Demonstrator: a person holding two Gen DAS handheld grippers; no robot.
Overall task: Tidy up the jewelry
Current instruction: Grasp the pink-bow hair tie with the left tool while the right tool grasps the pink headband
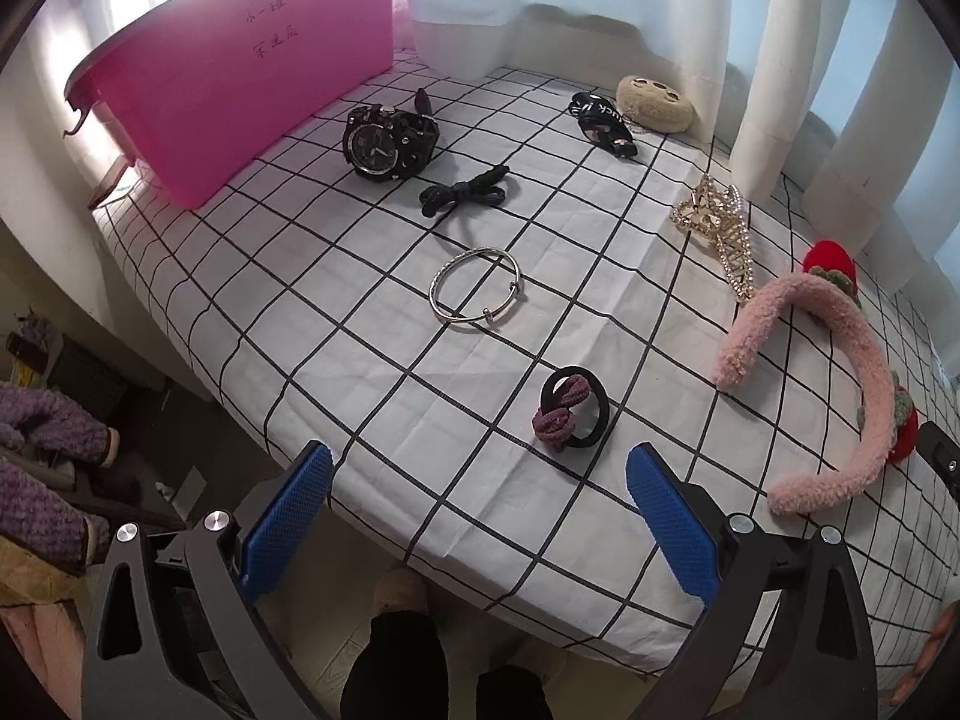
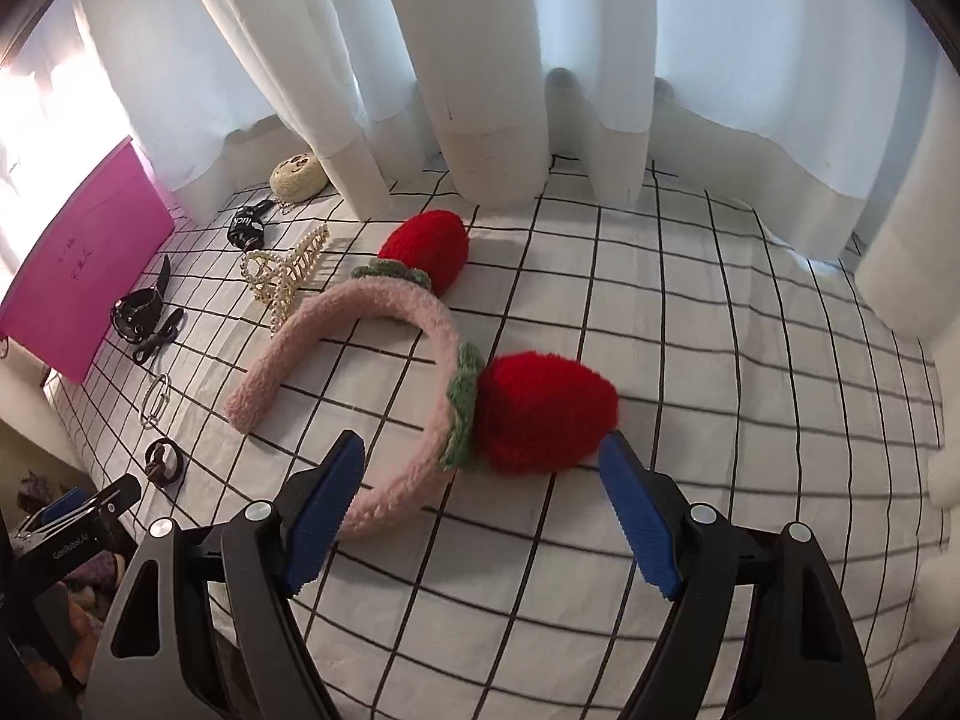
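Observation:
On the checked cloth lie a black watch (image 1: 387, 141), a dark bow tie band (image 1: 465, 193), a silver bangle (image 1: 478, 297), a black and mauve hair tie (image 1: 573, 415), a pearl claw clip (image 1: 720, 228) and a pink fluffy headband (image 1: 840, 372) with red strawberries. My left gripper (image 1: 480, 480) is open and empty, just short of the hair tie. My right gripper (image 2: 483, 468) is open, its blue pads either side of the headband's near strawberry (image 2: 543, 411) without closing on it. The headband band (image 2: 372, 324) curves off to the left.
A pink plastic bin (image 1: 240, 72) stands at the back left of the table. A black printed clip (image 1: 600, 120) and a cream round case (image 1: 657, 103) lie by the white curtain (image 2: 480, 60). The table's near edge (image 1: 420, 552) drops to the floor.

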